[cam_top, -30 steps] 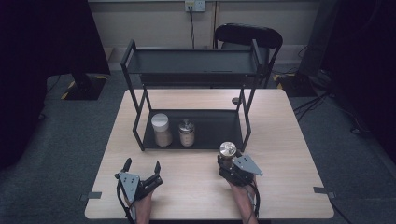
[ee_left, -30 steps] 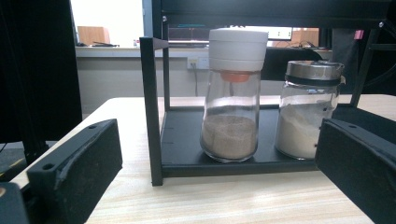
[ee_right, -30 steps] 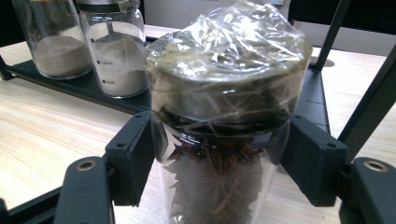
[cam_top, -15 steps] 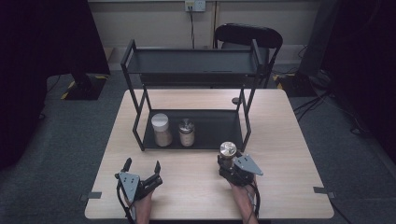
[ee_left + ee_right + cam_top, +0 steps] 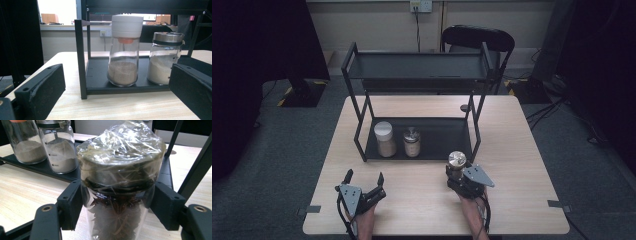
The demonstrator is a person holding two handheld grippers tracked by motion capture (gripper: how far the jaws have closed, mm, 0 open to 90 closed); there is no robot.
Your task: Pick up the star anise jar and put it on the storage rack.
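— Nothing has shifted since a second ago: both hands sit where they were, and the jar of star anise (image 5: 457, 161) is in the same spot near the front right leg of the rack (image 5: 476, 145).

— So what has your right tool (image 5: 460, 176) got?

— It's clamped on that jar (image 5: 120, 195), one pad on each side of the glass just below the cap. I grip there because the body is straight-sided at that height, and the cap's film wrap looks slippery; lower down I'd judge the hold more secure. The jar stands upright on the worktop (image 5: 512, 150), just outside the rack's lower shelf (image 5: 447, 135).

— And the left tool (image 5: 363, 179)?

— Spread wide, with nothing between the pads. It rests on the worktop facing the rack, and along it I see the white-capped shaker (image 5: 124, 50) and the steel-lidded jar (image 5: 165, 57) side by side on the lower shelf (image 5: 97, 75). I'd say it's parked there to leave the right hand room.

— Why are those two at the left of the shelf?

— My guess is it leaves the right part free, and that bare stretch lies just behind the jar I'm holding. Going in there means lifting over the shelf's front lip and keeping off the leg.

— Top shelf (image 5: 417, 65)?

— Bare, as far as the high view lets me see.
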